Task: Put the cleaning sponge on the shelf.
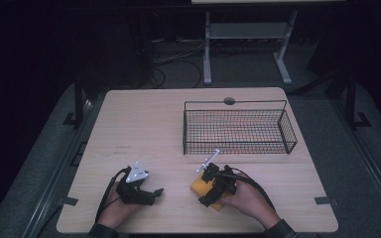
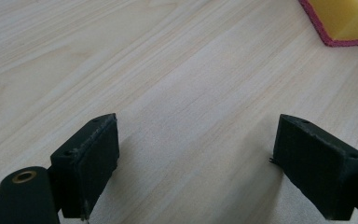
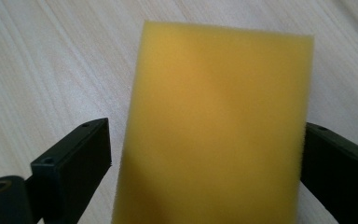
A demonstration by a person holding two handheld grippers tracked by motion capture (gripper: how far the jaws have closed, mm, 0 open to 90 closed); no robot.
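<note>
The yellow sponge lay flat on the worktop near its front edge, right of centre, and just short of the wire basket that stood farther back. In the right gripper view it was a soft, fine-pored yellow block with square corners; the left gripper view caught one corner of it, with a thin dark-red scouring layer underneath.

The right claw straddled the sponge with its jaws spread. The right-hand jaw looked to be touching the sponge's edge, while a narrow strip of wood showed between the sponge and the other jaw, so nothing was gripped yet. The step in hand appeared to be the grasp itself. The next move probably called for closing the jaws evenly across the width, gently enough that the foam would compress without buckling, then lifting, perhaps toward the basket.

The left claw rested low over bare wood to the left, well apart from the sponge, its jaws wide and empty.
</note>
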